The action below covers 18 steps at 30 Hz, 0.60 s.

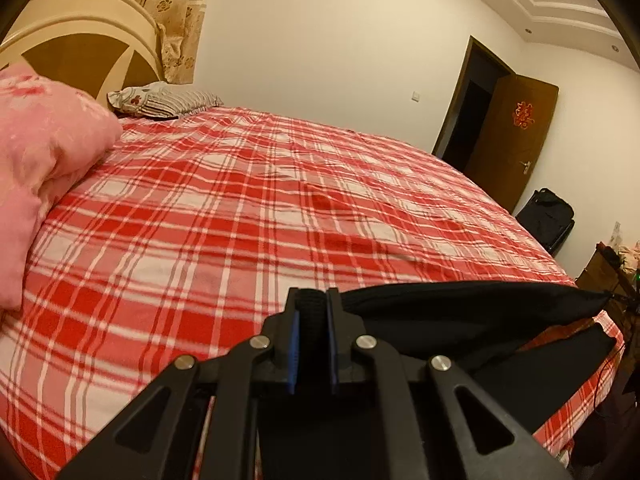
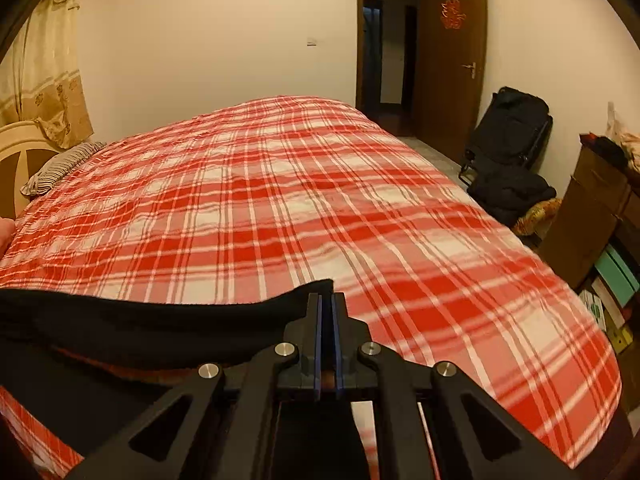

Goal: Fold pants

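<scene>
Here the black pants point(image 1: 460, 316) hang as a soft, matte band of knit cloth stretched between the two grippers, raised above the near edge of the bed, with a darker fold drooping below the band towards the sheet. In the right wrist view the same pants point(image 2: 152, 320) run off to the left as a thick, rounded roll whose upper edge looks slightly fuzzy. The left gripper point(image 1: 313, 300) is clamped on the pants: a ribbed, bunched strip of the cloth fills the narrow slot between its blue-lined pads, and the jaws stand only as far apart as that strip. The right gripper point(image 2: 327, 300) is pinched almost fully together, its blue pads nearly meeting, with the end of the pants nipped at its tips on the left side. Both grippers are angular black plastic linkages with round silver pins. Under them lies the bedsheet point(image 1: 240, 208), a red, pink and white plaid, faintly wrinkled. At the head of the bed are a puffy pink quilt point(image 1: 44, 160), a striped pillow point(image 1: 168, 100) and a cream curved headboard point(image 1: 88, 20). Beyond the bed, a brown wooden door point(image 2: 452, 60) stands open, and a black bag point(image 2: 508, 128) leans on the wall.
</scene>
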### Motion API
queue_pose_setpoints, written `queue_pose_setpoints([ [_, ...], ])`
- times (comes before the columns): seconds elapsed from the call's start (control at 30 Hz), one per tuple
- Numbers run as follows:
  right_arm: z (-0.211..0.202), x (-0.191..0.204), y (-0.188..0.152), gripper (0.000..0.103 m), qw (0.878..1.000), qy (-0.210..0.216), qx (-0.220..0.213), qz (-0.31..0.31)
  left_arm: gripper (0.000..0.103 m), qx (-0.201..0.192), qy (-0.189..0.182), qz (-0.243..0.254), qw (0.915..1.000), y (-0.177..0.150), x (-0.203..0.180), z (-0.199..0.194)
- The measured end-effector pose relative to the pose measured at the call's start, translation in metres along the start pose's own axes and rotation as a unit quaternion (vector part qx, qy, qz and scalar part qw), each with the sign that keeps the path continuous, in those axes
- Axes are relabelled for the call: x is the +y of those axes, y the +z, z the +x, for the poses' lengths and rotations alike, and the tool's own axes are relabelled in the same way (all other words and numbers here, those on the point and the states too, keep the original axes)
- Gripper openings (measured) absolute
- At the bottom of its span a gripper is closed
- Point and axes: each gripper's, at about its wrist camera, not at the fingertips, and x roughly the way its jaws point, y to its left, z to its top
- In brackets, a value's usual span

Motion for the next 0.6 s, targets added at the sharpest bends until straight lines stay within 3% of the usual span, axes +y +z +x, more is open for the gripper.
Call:
queue_pose_setpoints([
  [0.47,-0.019,-0.025,-0.073,0.004,0.999,0.005,0.023,0.025,0.014,0.033,-0.016,-0.013,0.9992,-0.074,0.018,-0.011],
  [0.6,-0.025,-0.026,-0.081,0.005,0.999,0.005,0.03,0.013,0.021,0.037,-0.006,-0.003,0.9993,-0.083,0.02,-0.015],
])
